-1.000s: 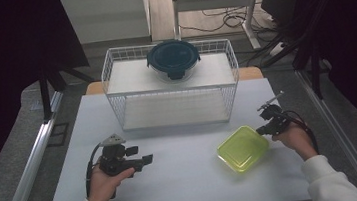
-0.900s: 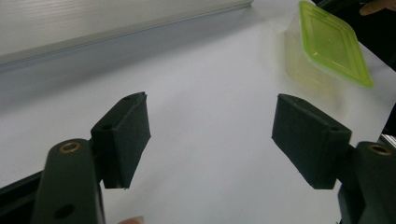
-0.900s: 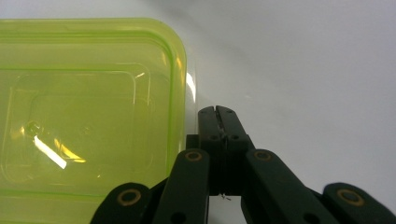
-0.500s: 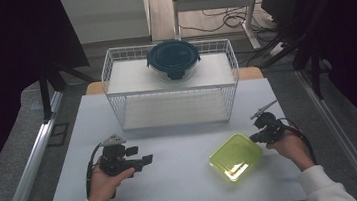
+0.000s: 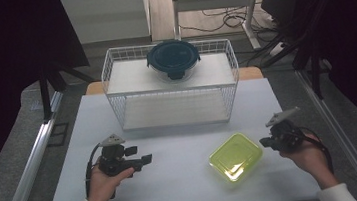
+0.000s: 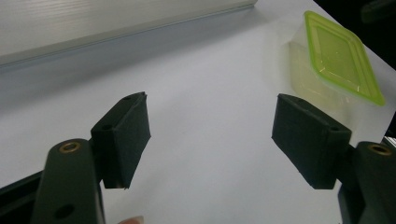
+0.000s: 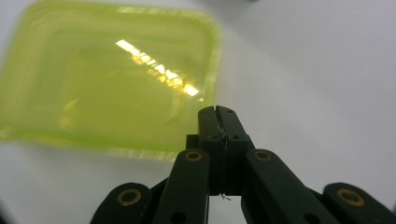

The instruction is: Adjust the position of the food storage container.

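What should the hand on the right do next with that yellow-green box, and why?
Probably open the right gripper and bring it back to the yellow-green lidded box. Its jaws are pressed shut on nothing, just beside the box's edge, so it cannot grasp anything as it stands. The left gripper waits open, well apart.

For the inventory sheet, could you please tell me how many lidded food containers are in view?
2: a yellow-green container on the white table beside the right claw, and a dark round container on top of the wire rack.
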Demonstrator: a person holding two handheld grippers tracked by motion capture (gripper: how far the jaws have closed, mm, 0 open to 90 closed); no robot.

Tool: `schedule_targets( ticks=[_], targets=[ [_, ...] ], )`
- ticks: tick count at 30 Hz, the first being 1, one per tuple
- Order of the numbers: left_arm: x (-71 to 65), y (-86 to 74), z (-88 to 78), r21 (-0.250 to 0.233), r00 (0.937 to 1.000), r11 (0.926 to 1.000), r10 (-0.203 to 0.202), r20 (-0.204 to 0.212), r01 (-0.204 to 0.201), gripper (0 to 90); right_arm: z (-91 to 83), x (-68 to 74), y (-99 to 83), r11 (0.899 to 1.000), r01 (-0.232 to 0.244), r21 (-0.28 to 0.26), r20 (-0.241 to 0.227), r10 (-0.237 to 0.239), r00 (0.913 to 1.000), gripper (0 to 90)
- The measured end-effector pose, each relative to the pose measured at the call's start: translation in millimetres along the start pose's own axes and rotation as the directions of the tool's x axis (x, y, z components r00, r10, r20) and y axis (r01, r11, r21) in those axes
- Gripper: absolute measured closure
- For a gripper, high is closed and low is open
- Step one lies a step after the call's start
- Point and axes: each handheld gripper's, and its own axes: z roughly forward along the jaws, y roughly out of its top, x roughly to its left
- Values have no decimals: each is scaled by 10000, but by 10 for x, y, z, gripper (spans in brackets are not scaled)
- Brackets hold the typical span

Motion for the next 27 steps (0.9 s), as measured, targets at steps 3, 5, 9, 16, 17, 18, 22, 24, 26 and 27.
schedule_targets(
  ticks=[3, 5, 9, 16, 17, 18, 22, 24, 26, 27],
  targets=[
    [-1, 2, 10, 31, 10000, 10000, -5, 15, 5, 274, -15, 178, -121, 9995, 282, 146, -586, -273, 9979, 890],
    [0, 4, 11, 3, 10000, 10000, -47, 24, 47, 275, 12, 322, -184, 9977, 575, 345, -913, -541, 9944, 890],
    [8, 10, 20, 6, 9999, 10000, -91, 56, 91, 275, 83, 592, -228, 9926, 1118, 469, -1561, -1032, 9823, 890],
    [26, 15, 24, -26, 9999, 10000, -76, 147, 76, 274, 282, 897, -103, 9766, 2000, 785, -2056, -1805, 9619, 889],
    [31, 15, 19, -25, 9999, 9999, -98, 131, 99, 275, 301, 911, -77, 9771, 1993, 751, -2079, -1801, 9614, 889],
    [37, 13, 15, -43, 9998, 9999, -122, 136, 123, 274, 319, 924, -52, 9778, 1964, 728, -2064, -1779, 9622, 890],
    [55, 1, 10, -107, 9997, 9997, -213, 129, 215, 275, 400, 990, 38, 9800, 1858, 718, -1930, -1691, 9665, 889],
    [61, -3, 6, -105, 9996, 9997, -241, 120, 242, 275, 449, 1035, 75, 9812, 1803, 689, -1854, -1650, 9687, 889],
    [65, -4, 5, -135, 9995, 9995, -281, 141, 283, 274, 497, 1082, 106, 9830, 1731, 618, -1795, -1597, 9707, 889],
    [67, -4, 4, -132, 9996, 9996, -261, 145, 263, 275, 518, 1097, 120, 9845, 1659, 574, -1795, -1533, 9717, 889]
  ],
)
